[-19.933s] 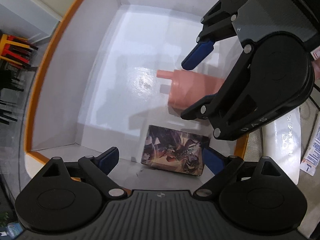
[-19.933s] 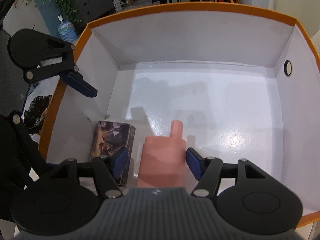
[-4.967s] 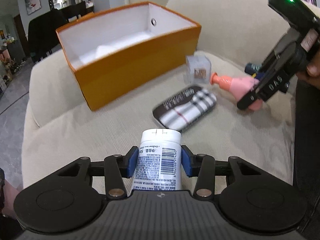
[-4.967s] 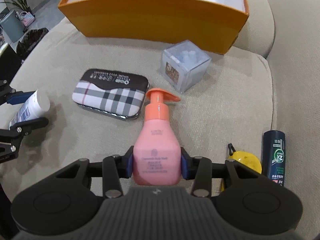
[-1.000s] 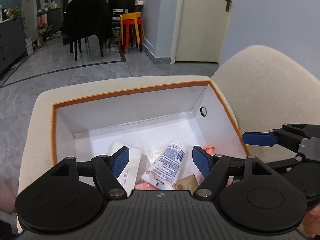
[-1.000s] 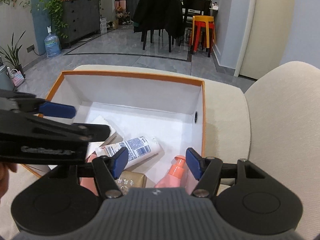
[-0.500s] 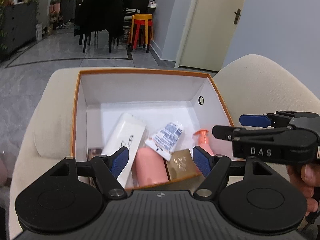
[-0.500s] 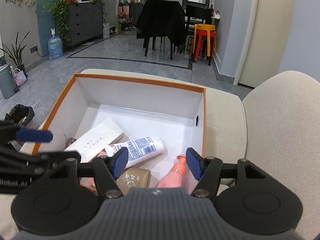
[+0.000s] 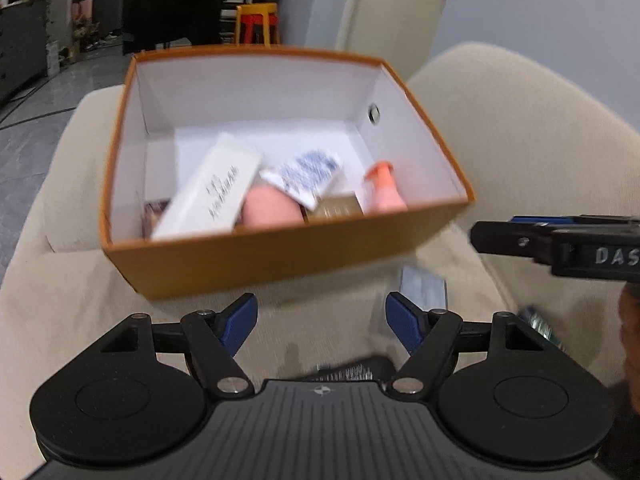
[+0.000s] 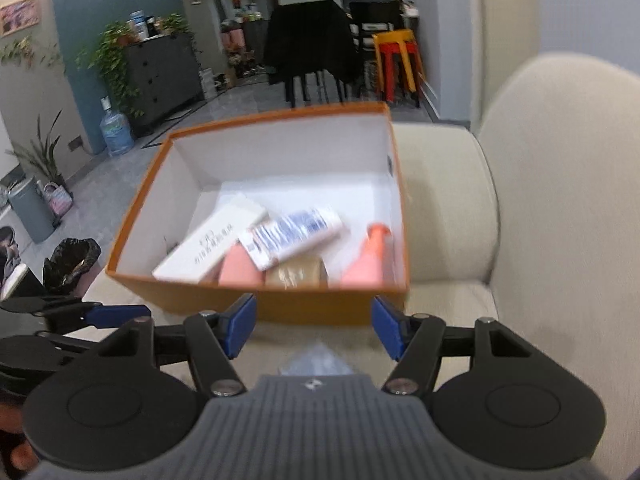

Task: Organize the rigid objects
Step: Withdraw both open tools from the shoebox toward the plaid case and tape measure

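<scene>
Cream fabric sofa seat point(image 9: 88, 304) carries an open orange cardboard box with a white inside point(image 9: 260, 256); grey tiled floor, a dark chair and stacked orange and red stools point(image 10: 396, 60) lie beyond the box. Both views are motion-blurred.

Inside the box, along its near wall: a long white carton with dark lettering point(image 9: 218, 190) to the left, a rounded pink bottle point(image 9: 272, 210) beside it, a white tube with blue print point(image 9: 308, 174) lying across the top, a small gold-brown box point(image 9: 338, 206), and a pink pump bottle with an orange nozzle point(image 9: 382, 188) towards the right wall. A dark printed card box point(image 9: 154, 212) shows at the left corner.

Left gripper point(image 9: 322, 322) hangs in front of the box's near wall, blue pads apart, nothing between them. Right gripper point(image 10: 314, 326) likewise, jaws apart and empty; a clear plastic cube point(image 10: 316, 360) sits on the sofa just below it, near the box front.

Against half a second back: both cameras sit farther from the box, whose outer orange front is now in full sight. A second ago the left gripper looked down over the rim. Five seconds ago each gripper clamped a bottle out on the sofa; both bottles now lie in the box.
</scene>
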`<state>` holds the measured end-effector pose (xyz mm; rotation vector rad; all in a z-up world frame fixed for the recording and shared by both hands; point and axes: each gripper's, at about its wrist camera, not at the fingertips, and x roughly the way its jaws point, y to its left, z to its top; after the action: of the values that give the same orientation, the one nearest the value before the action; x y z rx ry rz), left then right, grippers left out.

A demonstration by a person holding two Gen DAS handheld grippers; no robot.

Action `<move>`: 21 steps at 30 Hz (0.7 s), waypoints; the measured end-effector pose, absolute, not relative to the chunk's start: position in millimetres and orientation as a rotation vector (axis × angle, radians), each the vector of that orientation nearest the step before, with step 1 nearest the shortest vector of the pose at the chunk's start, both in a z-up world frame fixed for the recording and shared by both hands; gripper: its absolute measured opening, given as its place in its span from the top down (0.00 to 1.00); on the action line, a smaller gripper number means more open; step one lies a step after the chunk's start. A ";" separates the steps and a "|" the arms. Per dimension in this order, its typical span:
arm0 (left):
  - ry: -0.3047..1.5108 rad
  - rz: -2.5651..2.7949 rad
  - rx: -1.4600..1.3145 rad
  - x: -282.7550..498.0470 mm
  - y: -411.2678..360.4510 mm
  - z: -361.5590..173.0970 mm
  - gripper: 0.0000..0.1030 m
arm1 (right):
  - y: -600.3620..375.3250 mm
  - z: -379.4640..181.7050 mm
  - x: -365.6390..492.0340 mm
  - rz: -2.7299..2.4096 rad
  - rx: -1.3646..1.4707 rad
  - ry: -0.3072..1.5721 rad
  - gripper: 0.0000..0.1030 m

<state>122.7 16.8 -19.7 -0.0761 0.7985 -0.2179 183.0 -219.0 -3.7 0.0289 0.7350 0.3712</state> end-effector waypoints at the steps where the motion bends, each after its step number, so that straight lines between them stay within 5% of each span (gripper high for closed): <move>1: 0.805 -0.224 -0.057 119.9 13.7 -24.5 0.16 | -223.3 -8.2 177.7 0.357 0.041 0.744 0.38; 21: 0.815 -0.357 0.121 86.3 -16.2 -67.2 0.13 | -272.2 -65.3 165.6 0.049 0.129 0.885 0.38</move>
<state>86.3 -16.2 -67.2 0.1211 0.8150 -0.3567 165.6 -272.2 -65.3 0.1289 0.8849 0.0494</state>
